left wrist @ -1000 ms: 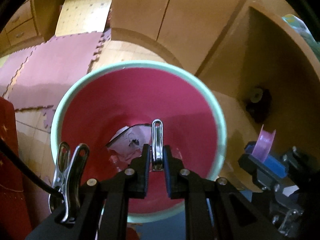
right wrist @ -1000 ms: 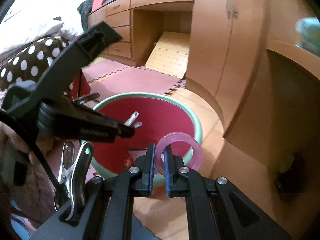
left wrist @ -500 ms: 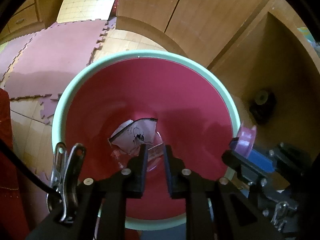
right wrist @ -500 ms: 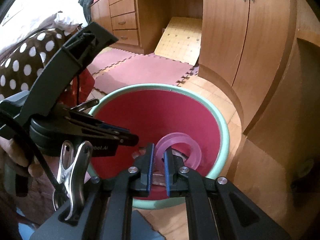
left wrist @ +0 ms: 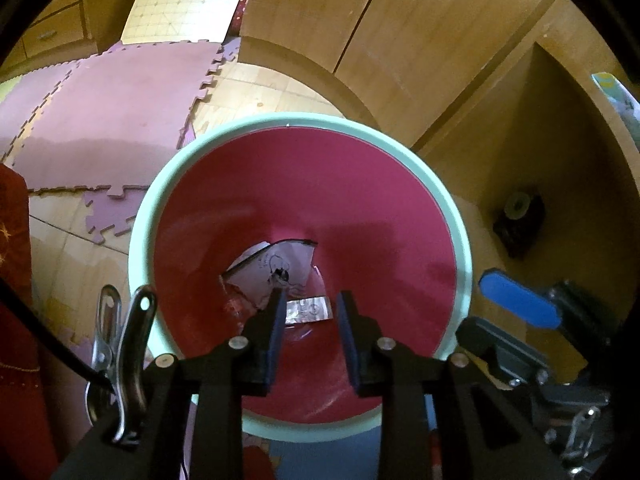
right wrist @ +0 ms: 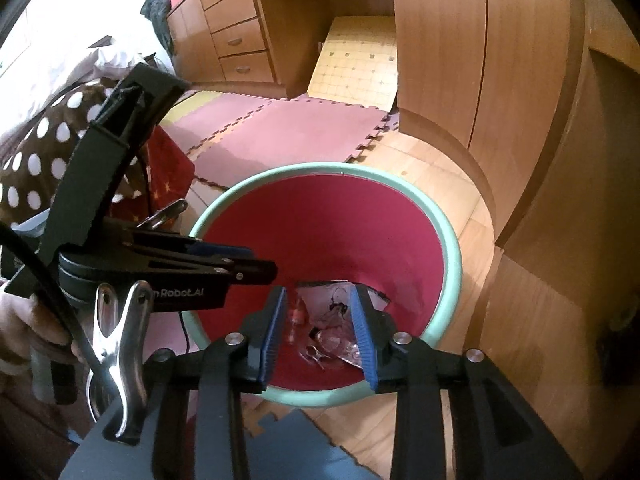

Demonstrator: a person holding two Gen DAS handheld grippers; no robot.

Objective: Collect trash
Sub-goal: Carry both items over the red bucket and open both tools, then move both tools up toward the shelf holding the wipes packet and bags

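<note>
Right wrist | both tongs [right wrist: 318, 334] opening, empty | trash [right wrist: 332, 344] below in bin [right wrist: 448, 248]

Left gripper [left wrist: 310, 322] fingers cover part of the paper scrap [left wrist: 280, 272] at bin [left wrist: 140, 240] bottom. Small clear bits [right wrist: 332, 340] down there too blurry to ID. Person's hand [right wrist: 24, 332] cut off at frame edge.

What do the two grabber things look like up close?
Both are black plastic with two straight fingers and small silver rivets. The left gripper and right gripper have blue pads inside the fingers. Each carries a shiny metal spring clip and a black cable. White lettering marks the left one's side.
</note>
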